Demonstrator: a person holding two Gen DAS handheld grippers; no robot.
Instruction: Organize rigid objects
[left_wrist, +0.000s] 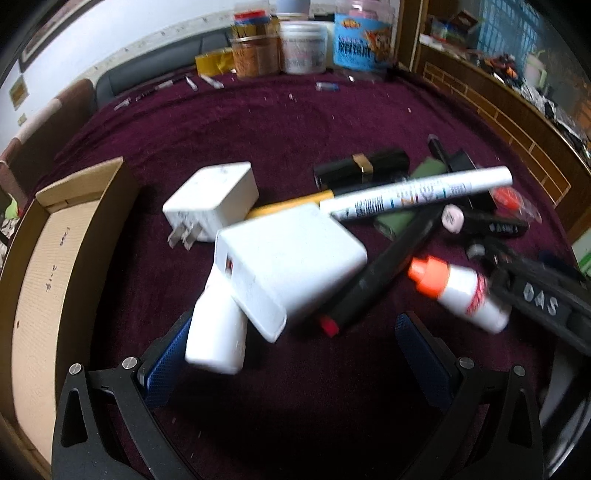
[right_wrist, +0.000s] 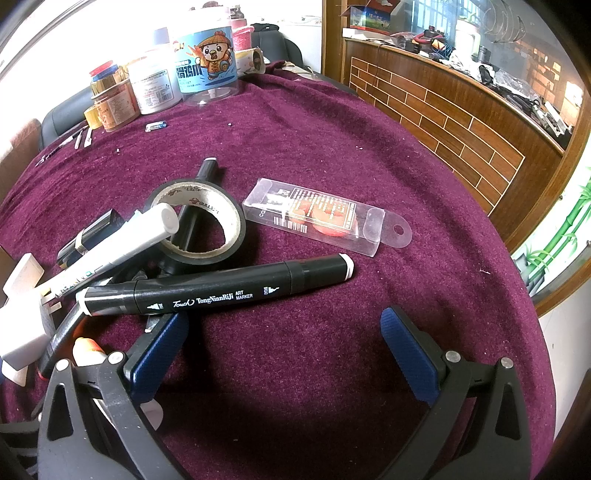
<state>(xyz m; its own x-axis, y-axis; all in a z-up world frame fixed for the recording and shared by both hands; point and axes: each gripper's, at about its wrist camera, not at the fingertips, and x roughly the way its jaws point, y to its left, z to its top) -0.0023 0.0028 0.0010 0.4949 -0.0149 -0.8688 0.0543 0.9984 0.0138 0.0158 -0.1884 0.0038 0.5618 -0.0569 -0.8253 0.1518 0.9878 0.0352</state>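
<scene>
A pile of rigid items lies on the purple cloth. In the left wrist view a large white charger rests on another white adapter, with a third plug adapter behind, a white paint marker and an orange-capped bottle. My left gripper is open, its left pad touching the lower adapter. In the right wrist view my right gripper is open just before a black art marker. A tape roll and a clear packet lie beyond.
An open cardboard box sits at the left. Jars and tubs stand at the table's far edge, also in the right wrist view. A wooden counter curves along the right. The right gripper's body shows at the right of the left wrist view.
</scene>
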